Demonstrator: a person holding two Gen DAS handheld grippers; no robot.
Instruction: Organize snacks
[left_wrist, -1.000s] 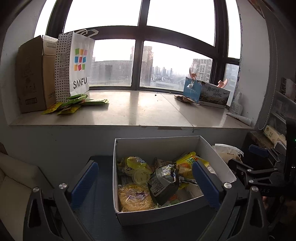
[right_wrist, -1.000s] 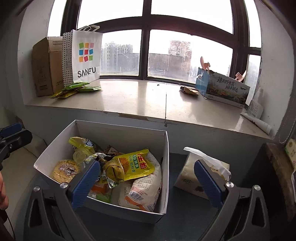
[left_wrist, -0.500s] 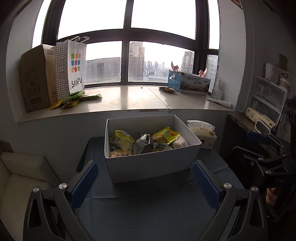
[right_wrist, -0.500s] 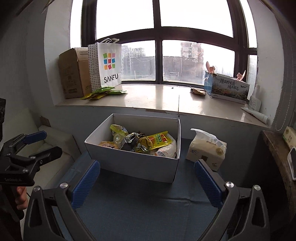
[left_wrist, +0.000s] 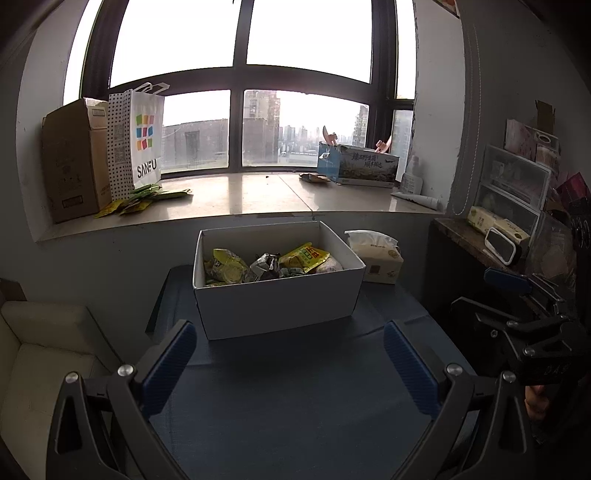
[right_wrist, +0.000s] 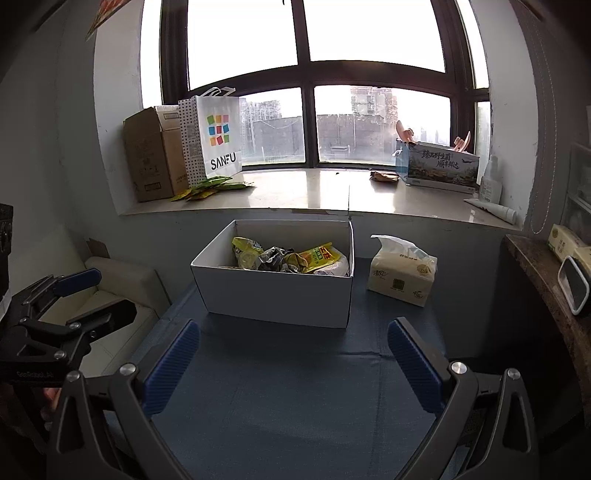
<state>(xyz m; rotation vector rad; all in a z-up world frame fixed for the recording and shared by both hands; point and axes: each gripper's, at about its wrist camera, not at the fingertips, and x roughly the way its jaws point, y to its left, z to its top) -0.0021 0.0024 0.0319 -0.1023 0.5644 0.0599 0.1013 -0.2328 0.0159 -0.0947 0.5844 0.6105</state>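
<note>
A white cardboard box stands on a dark blue mat, holding several snack packets, among them a yellow bag and a crumpled silver one. My left gripper is open, well back from the box, with nothing between its blue pads. My right gripper is likewise open and empty, at a similar distance. Each gripper shows at the edge of the other's view. Green and yellow packets lie on the window sill at the left.
A tissue pack sits right of the box. The sill carries a brown carton, a SANFU paper bag and a printed blue box. A pale sofa is left, a cluttered side table right.
Both grippers have pulled back and up from over the box; it now looks smaller and farther. Both stay open and empty. The snacks in the box have not moved.
</note>
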